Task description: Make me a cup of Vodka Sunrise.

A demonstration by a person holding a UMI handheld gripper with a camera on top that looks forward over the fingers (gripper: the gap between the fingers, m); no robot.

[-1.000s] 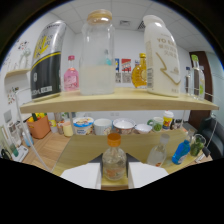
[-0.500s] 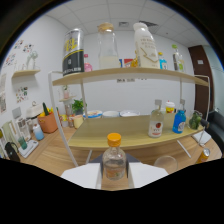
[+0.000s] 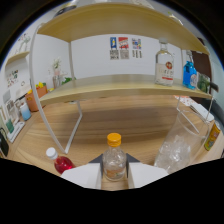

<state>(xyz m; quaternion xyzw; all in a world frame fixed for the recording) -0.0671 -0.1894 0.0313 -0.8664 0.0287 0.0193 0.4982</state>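
Note:
My gripper [image 3: 115,172] is shut on a small clear bottle [image 3: 114,159] with an orange cap, held upright between the two white fingers [image 3: 82,176]. A clear plastic cup [image 3: 175,147] holding ice stands on the wooden table just ahead and to the right of the fingers. To the left of the fingers a bottle of red liquid [image 3: 62,162] with a white cap stands on the table. A clear bottle with a red label [image 3: 164,67] sits on the lower shelf [image 3: 120,86] beyond, with a blue bottle [image 3: 189,75] beside it.
A white-framed two-level wooden shelf rack [image 3: 75,125] stands across the table. A small plant [image 3: 56,75] and an orange pot [image 3: 33,99] are at the shelf's left end. A yellow container [image 3: 212,137] is at the far right. Posters [image 3: 123,47] hang on the back wall.
The gripper with the orange-capped bottle has come down from shelf height to table level. The ice cup and the red bottle now appear close beside the fingers.

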